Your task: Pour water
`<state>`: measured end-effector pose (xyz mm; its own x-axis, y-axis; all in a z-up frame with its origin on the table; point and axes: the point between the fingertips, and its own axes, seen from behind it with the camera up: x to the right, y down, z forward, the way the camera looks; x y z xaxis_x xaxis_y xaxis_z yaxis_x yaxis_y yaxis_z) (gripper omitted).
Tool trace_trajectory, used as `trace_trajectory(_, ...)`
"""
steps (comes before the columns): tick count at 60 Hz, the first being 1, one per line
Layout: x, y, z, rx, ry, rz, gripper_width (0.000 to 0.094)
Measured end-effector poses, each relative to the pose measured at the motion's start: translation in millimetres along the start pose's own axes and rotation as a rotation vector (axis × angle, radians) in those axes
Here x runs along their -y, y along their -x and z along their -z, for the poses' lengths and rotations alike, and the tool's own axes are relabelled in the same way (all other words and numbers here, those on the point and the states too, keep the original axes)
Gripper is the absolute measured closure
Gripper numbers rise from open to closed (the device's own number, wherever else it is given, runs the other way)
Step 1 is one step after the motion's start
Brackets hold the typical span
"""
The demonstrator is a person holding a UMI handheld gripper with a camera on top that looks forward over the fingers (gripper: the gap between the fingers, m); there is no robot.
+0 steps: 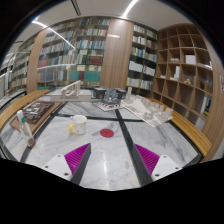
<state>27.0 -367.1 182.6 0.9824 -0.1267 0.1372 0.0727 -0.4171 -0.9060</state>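
Hovering above a pale marble-topped bench (120, 140), the gripper (112, 158) has its two fingers spread apart with nothing between them, the magenta pads (76, 156) facing inward. Beyond the fingers, toward the middle of the bench, a small red disc (107, 132) lies flat on the marble. Just to its left stands a cream-coloured cup (79, 123) (possibly a small jug; the shape is hard to make out at this distance). Near the bench's left edge a clear bottle (23, 127) stands upright, well apart from the cup. Assorted clutter (150, 110) sits toward the far right corner, too small to identify. Bookshelves (85, 50) line the far wall, and open wooden cubbies (185, 70) run along the right.
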Motion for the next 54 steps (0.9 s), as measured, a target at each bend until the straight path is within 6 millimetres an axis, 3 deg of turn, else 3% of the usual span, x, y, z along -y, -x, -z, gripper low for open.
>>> trace_trajectory(8,-2.3,6.9,7.6,0.005,0.004,0.027,0.0078)
trace_trajectory(14,-19.8,21.9,10.6,0.031,0.02,0.033,0.0078)
trace_trajectory(20,-47.9,57.2,21.4,0.083,0.044,0.053,0.0084)
trace_trajectory(25,-70.0,104.6,35.8,0.157,0.063,0.063,0.008)
trace_trajectory(29,-89.6,153.4,36.5,0.227,0.071,0.069,0.0077)
trace_trajectory(34,-94.8,217.1,45.0,0.313,0.061,0.074,0.0075)
trace_trajectory(39,-88.4,278.6,47.9,0.384,0.035,0.059,0.0075)
trace_trajectory(45,-71.6,343.2,38.0,0.423,-0.012,0.041,0.0076)
trace_trajectory(54,-45.8,410.2,0.5,0.411,-0.056,-0.012,0.0078)
